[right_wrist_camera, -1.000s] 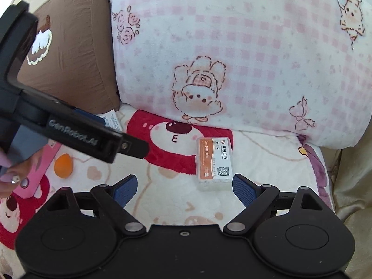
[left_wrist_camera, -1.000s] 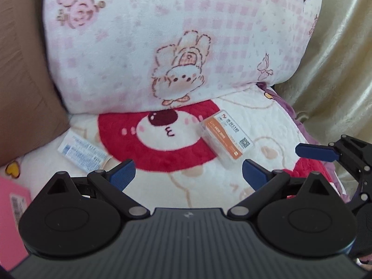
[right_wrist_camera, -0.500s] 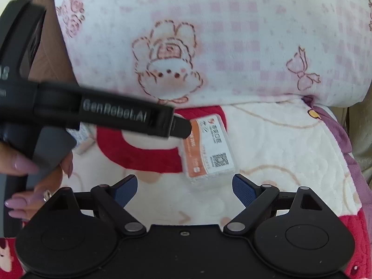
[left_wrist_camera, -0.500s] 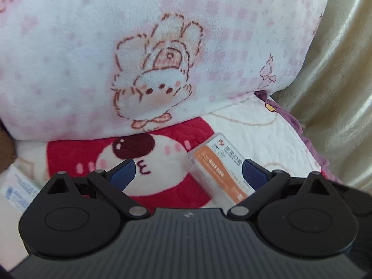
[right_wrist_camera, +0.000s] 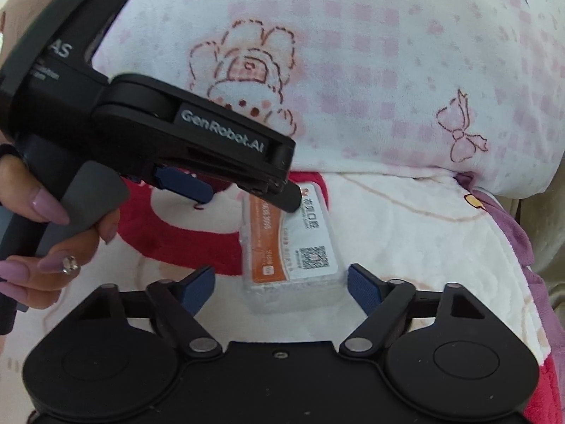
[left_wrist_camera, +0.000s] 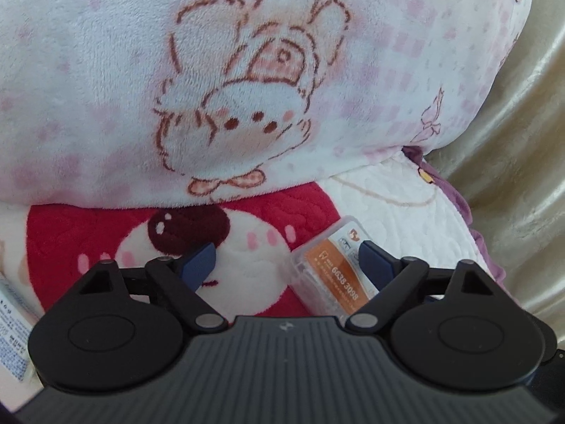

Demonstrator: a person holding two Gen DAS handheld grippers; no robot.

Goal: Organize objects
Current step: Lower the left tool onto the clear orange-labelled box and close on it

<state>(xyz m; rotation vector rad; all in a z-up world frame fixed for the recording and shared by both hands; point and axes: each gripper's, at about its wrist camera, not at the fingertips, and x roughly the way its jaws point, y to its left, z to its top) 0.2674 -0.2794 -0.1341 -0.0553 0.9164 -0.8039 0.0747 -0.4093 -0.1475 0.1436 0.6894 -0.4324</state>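
Both claws stand open around one small clear box [right_wrist_camera: 291,247] with an orange and white label, and both have just been closing. The right claw [right_wrist_camera: 281,284] has the near end of the box between its blue pads, neither pad touching yet. The left claw [left_wrist_camera: 286,259] comes in from the side; its right-hand pad lies against the far end of the box, while the other pad is well apart from it, so it grips nothing. The person's hand [right_wrist_camera: 46,233] holds that left tool.

The box lies flat on a red-and-white quilted mat [right_wrist_camera: 406,233], just in front of a pink checked pillow [right_wrist_camera: 353,70] leaning at the mat's back edge. A white packet [left_wrist_camera: 12,332] shows at the mat's left edge.

This looks like the pick-up step. Next, one claw needs to centre on the box's narrow sides and close firmly; the soft mat may let the box tip.
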